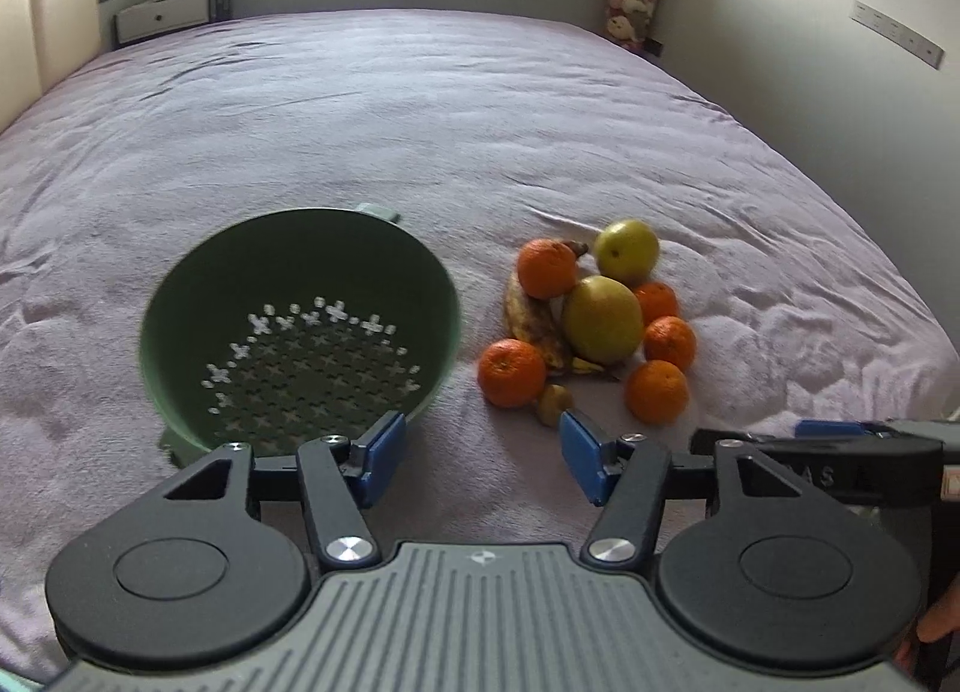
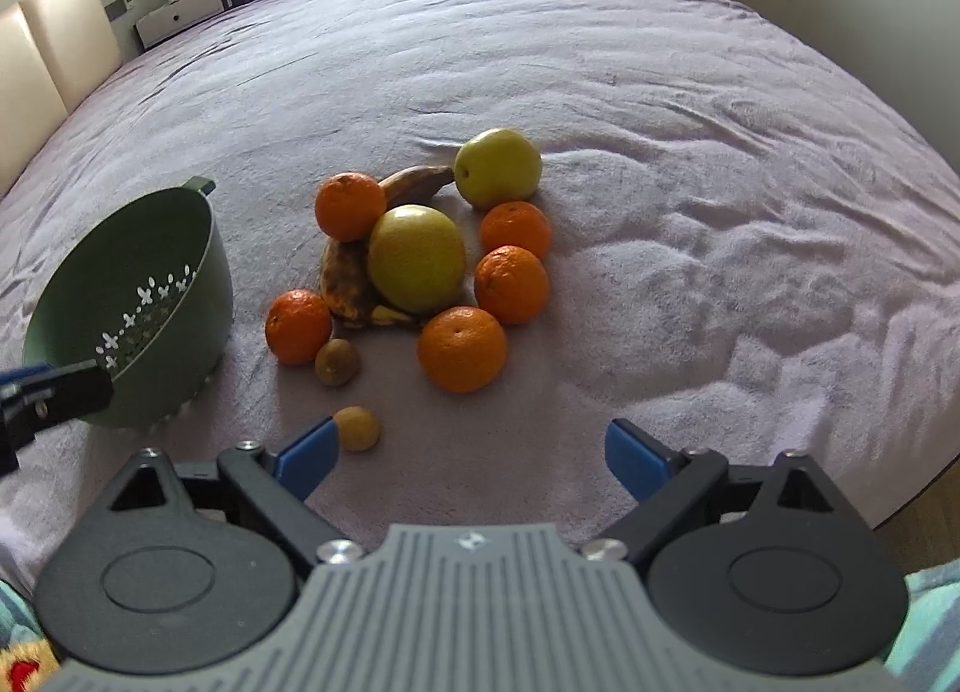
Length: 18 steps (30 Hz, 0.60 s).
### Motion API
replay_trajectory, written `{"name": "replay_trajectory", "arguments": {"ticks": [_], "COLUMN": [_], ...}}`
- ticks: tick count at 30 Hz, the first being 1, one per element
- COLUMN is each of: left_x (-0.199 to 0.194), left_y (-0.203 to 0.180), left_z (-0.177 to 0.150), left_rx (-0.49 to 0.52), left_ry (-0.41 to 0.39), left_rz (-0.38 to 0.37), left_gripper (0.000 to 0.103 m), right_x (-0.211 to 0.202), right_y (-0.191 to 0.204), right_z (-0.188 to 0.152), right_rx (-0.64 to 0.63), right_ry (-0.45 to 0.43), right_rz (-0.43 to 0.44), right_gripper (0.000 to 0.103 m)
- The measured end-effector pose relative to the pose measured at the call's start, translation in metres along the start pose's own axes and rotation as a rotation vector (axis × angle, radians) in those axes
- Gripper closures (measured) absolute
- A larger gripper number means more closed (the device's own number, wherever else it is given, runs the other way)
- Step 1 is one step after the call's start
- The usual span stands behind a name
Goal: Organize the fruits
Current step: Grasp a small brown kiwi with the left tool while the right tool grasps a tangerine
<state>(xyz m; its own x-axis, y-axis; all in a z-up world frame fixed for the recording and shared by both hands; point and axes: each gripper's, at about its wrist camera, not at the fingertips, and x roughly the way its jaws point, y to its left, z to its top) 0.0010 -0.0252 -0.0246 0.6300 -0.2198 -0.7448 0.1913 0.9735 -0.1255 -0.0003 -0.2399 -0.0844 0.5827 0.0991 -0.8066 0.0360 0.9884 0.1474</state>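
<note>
On the mauve bedspread (image 2: 660, 152) the fruit pile (image 2: 420, 266) sits ahead of my right tongs (image 2: 471, 452), at about twelve o'clock from them; the green colander (image 1: 300, 326) stands empty at ten o'clock, well apart from the pile. Both tongs are spread with nothing between the blue pads: the right wide, the left tongs (image 1: 477, 455) somewhat narrower, hovering by the colander's near rim.

The risks I see start in the pile itself. The big yellow-green fruit (image 2: 417, 257) leans on the browned bananas (image 2: 348, 278), with oranges touching around it, so pulling one orange (image 2: 461, 349) could set its neighbours rolling across the soft, rumpled cover. A small brown fruit (image 2: 358, 428) lies just beside my right tongs' left pad (image 2: 309, 455); a careless advance would knock it away or pin it into the fabric. The bananas look overripe and, I judge, would bruise or split under a hard squeeze. The colander tilts on the bedding, and a nudge from the left tongs could tip it.
</note>
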Motion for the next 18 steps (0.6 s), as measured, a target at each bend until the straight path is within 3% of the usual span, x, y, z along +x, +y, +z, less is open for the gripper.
{"name": "replay_trajectory", "arguments": {"ticks": [4, 9, 11, 12, 14, 18], "left_x": [0.011, 0.029, 0.039, 0.047, 0.058, 0.074], "left_y": [-0.01, -0.017, -0.022, -0.025, -0.028, -0.031], "left_z": [-0.002, -0.004, -0.007, -0.009, -0.013, -0.017], "left_rx": [0.03, 0.041, 0.069, 0.08, 0.076, 0.061], "left_ry": [0.031, 0.072, 0.081, 0.095, 0.113, 0.122], "left_rz": [-0.043, -0.113, -0.141, -0.15, -0.166, -0.179], "left_gripper": [0.038, 0.041, 0.047, 0.054, 0.059, 0.059], "right_x": [0.004, 0.009, 0.011, 0.013, 0.016, 0.023], "right_y": [-0.003, -0.007, -0.008, -0.008, -0.007, -0.005], "right_z": [0.004, 0.01, 0.012, 0.012, 0.014, 0.017], "right_rx": [0.025, 0.04, 0.037, 0.034, 0.024, 0.004], "right_ry": [0.011, 0.013, 0.014, 0.014, 0.015, 0.001], "right_rz": [0.024, 0.042, 0.047, 0.049, 0.054, 0.048], "right_gripper": [0.027, 0.047, 0.053, 0.055, 0.059, 0.059]}}
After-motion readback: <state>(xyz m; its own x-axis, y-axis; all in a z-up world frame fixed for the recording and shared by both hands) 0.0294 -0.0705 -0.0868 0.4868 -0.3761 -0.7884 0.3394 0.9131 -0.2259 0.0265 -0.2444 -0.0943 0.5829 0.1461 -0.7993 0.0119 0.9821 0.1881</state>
